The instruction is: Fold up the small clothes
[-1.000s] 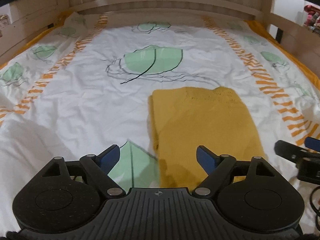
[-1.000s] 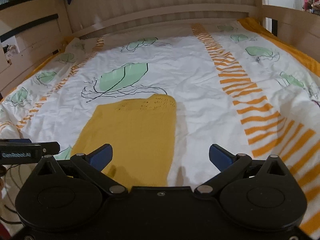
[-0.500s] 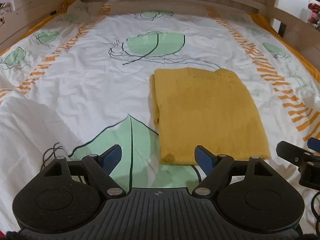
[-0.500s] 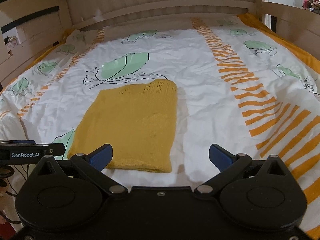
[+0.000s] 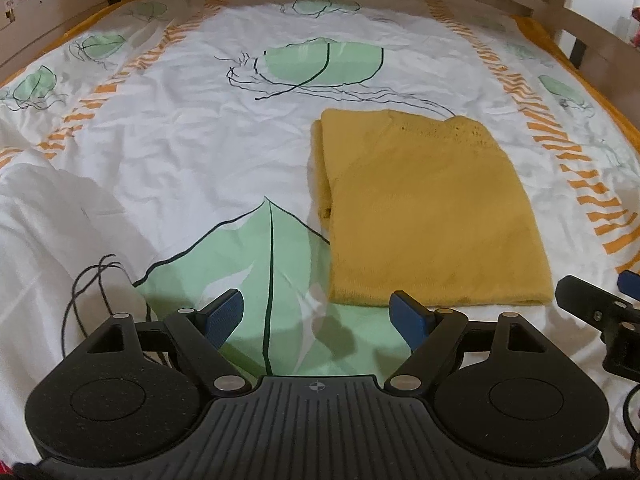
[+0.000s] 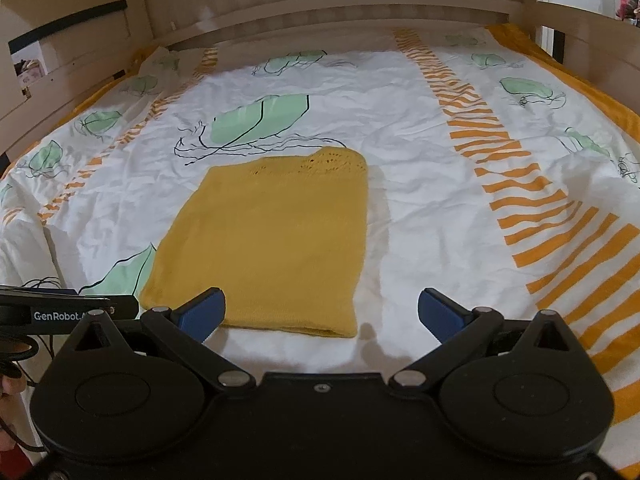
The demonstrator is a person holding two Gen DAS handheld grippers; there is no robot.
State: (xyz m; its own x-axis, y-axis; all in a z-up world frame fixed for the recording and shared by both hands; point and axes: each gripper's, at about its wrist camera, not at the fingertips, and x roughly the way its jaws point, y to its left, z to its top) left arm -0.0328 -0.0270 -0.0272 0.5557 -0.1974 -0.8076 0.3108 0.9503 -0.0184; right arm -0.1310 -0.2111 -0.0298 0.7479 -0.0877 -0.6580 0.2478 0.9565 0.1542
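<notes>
I am pulling both grippers back toward the lower frame edge: a second ago the yellow top [image 5: 432,216] was reaching under my fingers, and now its near hem is lying clear ahead of them. It is sitting flat as a tidy rectangle at centre right of the left view, centre of the right view [image 6: 272,240], so I am judging this fold done. The left gripper [image 5: 318,312] is hanging released and empty; the right gripper [image 6: 322,312] likewise. White sheet [image 5: 192,152] is lying open left of the top; wooden rails [image 6: 360,12] are closing the upper frame edges.
</notes>
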